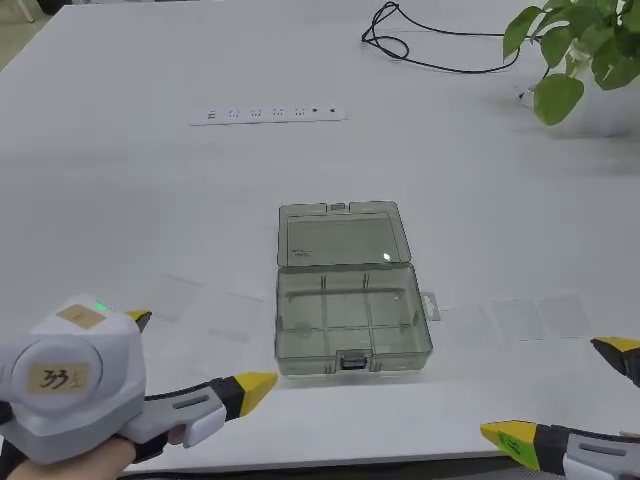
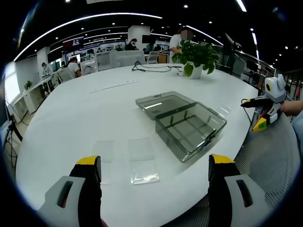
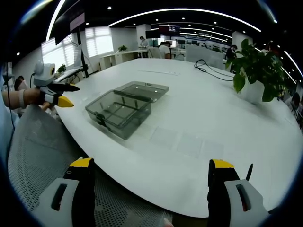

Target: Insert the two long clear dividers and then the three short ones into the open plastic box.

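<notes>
1. Tongs first: left gripper [image 1: 200, 350] spread wide with nothing in it, low at the near table edge, left of the plastic box [image 1: 350, 300]. Same deal for the right gripper [image 1: 555, 392], wide and empty, near edge on the right.
2. Box mid-table, lid laid flat back. Pair of clear dividers [image 2: 142, 161] flat just left of it, row of three dividers [image 3: 189, 144] on the right. Faint grid lines inside the box; ribs or dividers, can't tell.
3. Biggest worry, going by this: flat see-through sheets on a white top. Hard to spot the edges, hard to get a jaw under, easy to shove along or pinch crooked.
4. Crooked drop probably means a jam, or a light box nudged off its spot.
5. Surface: big white table [image 1: 120, 200], with a power strip [image 1: 268, 114], black cable [image 1: 437, 66] and potted plant [image 1: 575, 45] at the far side.
6. Room: open-plan office, ceiling light strips, desks, people well off.
</notes>
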`<action>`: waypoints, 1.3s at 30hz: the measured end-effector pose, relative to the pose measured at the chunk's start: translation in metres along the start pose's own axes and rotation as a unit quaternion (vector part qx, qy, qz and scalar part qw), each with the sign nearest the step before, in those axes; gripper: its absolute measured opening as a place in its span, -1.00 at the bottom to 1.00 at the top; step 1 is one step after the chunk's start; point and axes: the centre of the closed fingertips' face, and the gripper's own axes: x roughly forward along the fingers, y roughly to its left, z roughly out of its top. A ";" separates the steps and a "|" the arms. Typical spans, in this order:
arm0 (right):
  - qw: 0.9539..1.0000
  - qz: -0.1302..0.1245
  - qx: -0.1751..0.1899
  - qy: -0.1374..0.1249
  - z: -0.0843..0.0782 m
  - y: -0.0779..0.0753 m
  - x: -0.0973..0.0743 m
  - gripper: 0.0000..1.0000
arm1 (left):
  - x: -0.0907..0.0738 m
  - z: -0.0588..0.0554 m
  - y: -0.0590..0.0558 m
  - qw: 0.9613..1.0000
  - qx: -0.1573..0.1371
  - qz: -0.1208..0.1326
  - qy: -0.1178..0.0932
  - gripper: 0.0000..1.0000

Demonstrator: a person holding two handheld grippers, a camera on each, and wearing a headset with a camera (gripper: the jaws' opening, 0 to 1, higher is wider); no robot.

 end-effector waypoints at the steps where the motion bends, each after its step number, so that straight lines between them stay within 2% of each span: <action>1: 1.000 0.000 0.000 0.000 0.000 0.000 0.000 1.00 | 0.000 0.000 0.000 1.000 0.001 0.000 0.001 0.92; 15: 1.000 -0.007 -0.008 0.001 -0.001 -0.003 -0.001 1.00 | -0.001 0.001 -0.001 1.000 -0.002 0.000 -0.005 0.93; 29: 1.000 -0.003 -0.025 0.004 0.000 -0.002 -0.003 1.00 | -0.001 0.002 -0.002 1.000 -0.003 -0.002 -0.006 0.93; 33: 0.999 -0.004 -0.035 0.002 0.006 -0.001 -0.006 1.00 | -0.002 0.003 -0.002 1.000 -0.002 0.000 -0.008 0.93; 36: 0.998 -0.008 -0.060 0.005 0.012 -0.004 -0.007 1.00 | -0.002 0.004 -0.003 1.000 0.000 0.001 -0.009 0.93; 39: 0.998 -0.007 -0.063 0.005 0.017 -0.006 -0.008 1.00 | -0.003 0.004 -0.004 1.000 0.001 -0.001 -0.008 0.93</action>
